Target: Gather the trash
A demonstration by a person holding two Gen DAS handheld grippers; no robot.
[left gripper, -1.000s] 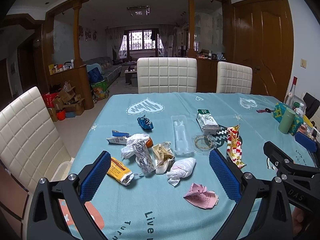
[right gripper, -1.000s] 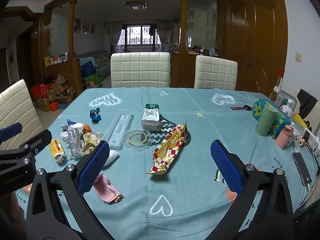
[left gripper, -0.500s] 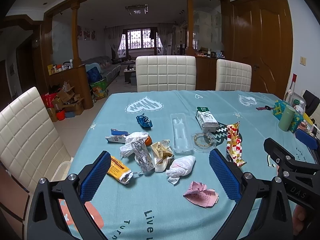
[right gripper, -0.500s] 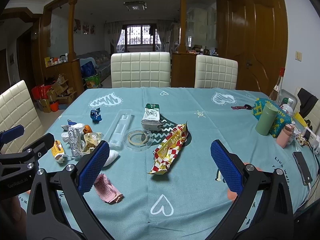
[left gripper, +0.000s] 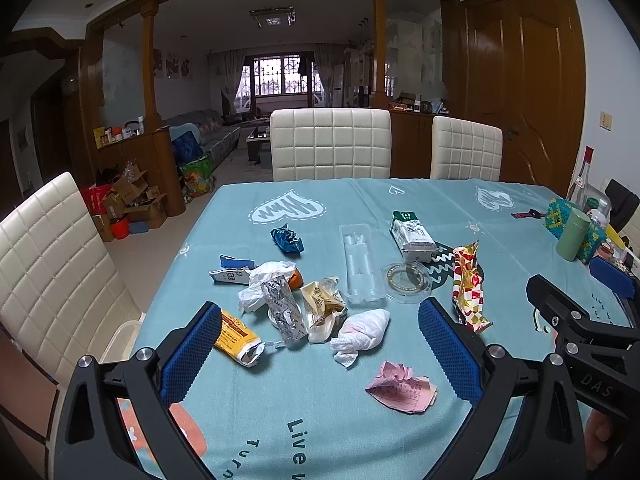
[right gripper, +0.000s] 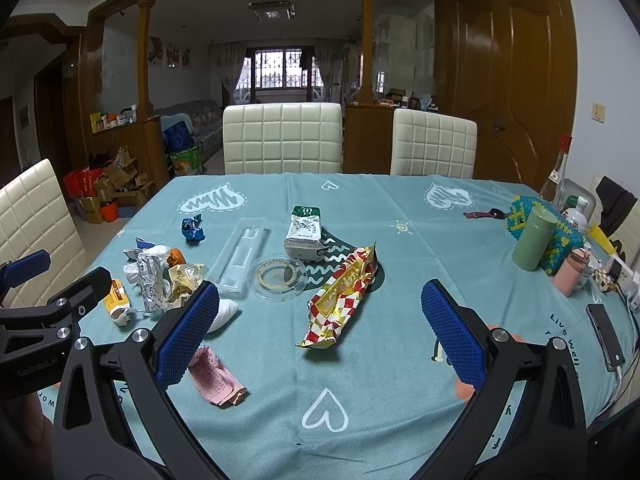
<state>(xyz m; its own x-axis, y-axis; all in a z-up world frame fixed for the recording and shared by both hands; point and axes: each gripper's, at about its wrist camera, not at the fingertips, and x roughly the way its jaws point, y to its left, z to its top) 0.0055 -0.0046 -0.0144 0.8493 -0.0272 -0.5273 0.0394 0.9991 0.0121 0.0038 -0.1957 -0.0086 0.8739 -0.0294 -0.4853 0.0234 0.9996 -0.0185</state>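
Teal cloth printed with white hearts covers the worktop [left gripper: 400,208], which fills the lower half of both views. Scattered trash lies at centre frame in the left wrist view: a crumpled pink paper receipt [left gripper: 402,388], a white tissue wad [left gripper: 362,330], a yellow-orange wrapper [left gripper: 236,336], a silver foil packet [left gripper: 282,308] and a dark blue crumpled wrapper [left gripper: 287,239]. A red-and-gold checked snack bag [right gripper: 340,300] sits at centre in the right wrist view, beside a clear round plastic lid [right gripper: 277,278]. Cream quilted chairs [right gripper: 282,138] stand at the far edge before wooden pillars. The left gripper [left gripper: 320,356] and right gripper [right gripper: 320,336] both hover spread wide, holding nothing.
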